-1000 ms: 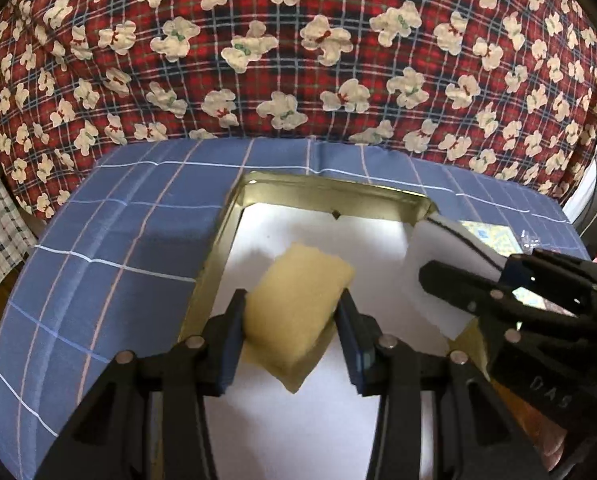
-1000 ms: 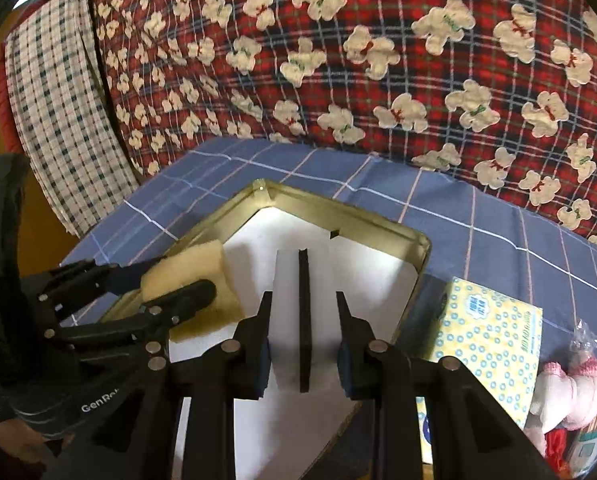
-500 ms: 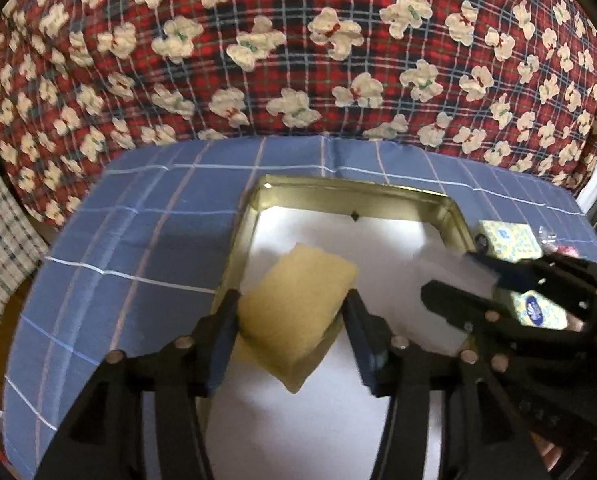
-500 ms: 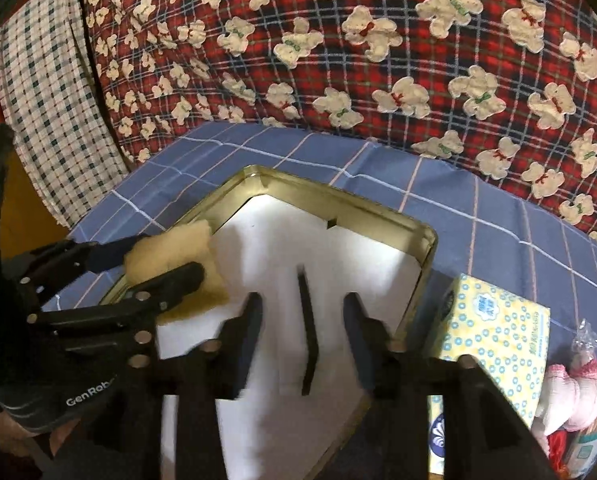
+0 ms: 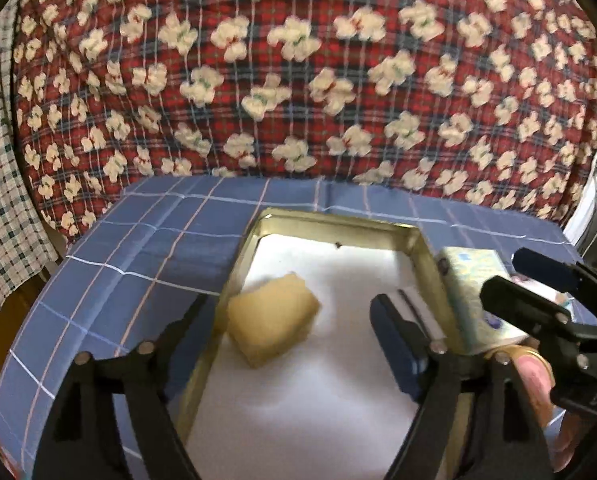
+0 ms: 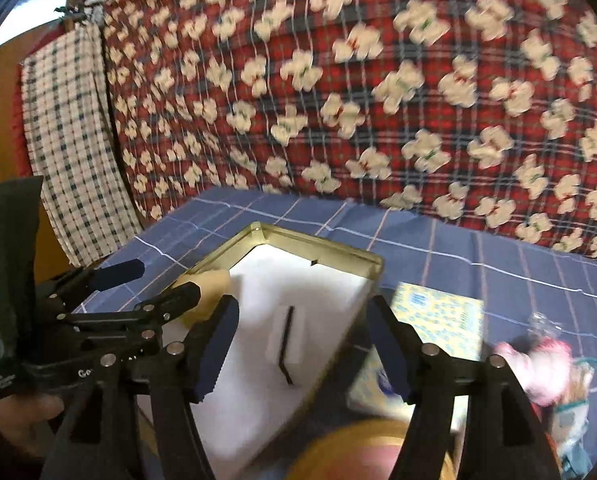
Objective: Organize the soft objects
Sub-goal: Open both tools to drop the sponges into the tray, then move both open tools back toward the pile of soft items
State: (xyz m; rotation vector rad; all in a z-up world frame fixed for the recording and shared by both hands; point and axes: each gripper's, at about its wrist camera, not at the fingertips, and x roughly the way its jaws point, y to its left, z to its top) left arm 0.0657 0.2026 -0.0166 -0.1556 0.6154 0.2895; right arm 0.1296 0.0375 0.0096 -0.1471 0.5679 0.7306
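Observation:
A yellow sponge [image 5: 272, 320] lies loose on the white lining of a gold tin tray [image 5: 338, 224], near its left wall. My left gripper [image 5: 290, 304] straddles it with the jaws opening, and neither pad touches the sponge. A white foam block with a black strip [image 6: 288, 344] lies flat in the same tray [image 6: 318, 244]. Above it my right gripper [image 6: 300, 316] has its jaws opening, pads clear of the foam. The right wrist view shows the left gripper [image 6: 154, 284] beside the sponge [image 6: 206, 284].
The tray sits on a blue plaid sheet [image 5: 138, 260] in front of a red patterned quilt [image 5: 298, 80]. A yellow tissue pack [image 6: 434, 320] lies right of the tray, with a pink plush toy [image 6: 538, 364] beyond it. A checked cloth [image 6: 70, 140] hangs at the left.
Both grippers opened and drew back. The left let go of the yellow sponge and the right let go of the white foam; both pieces now rest in the tray.

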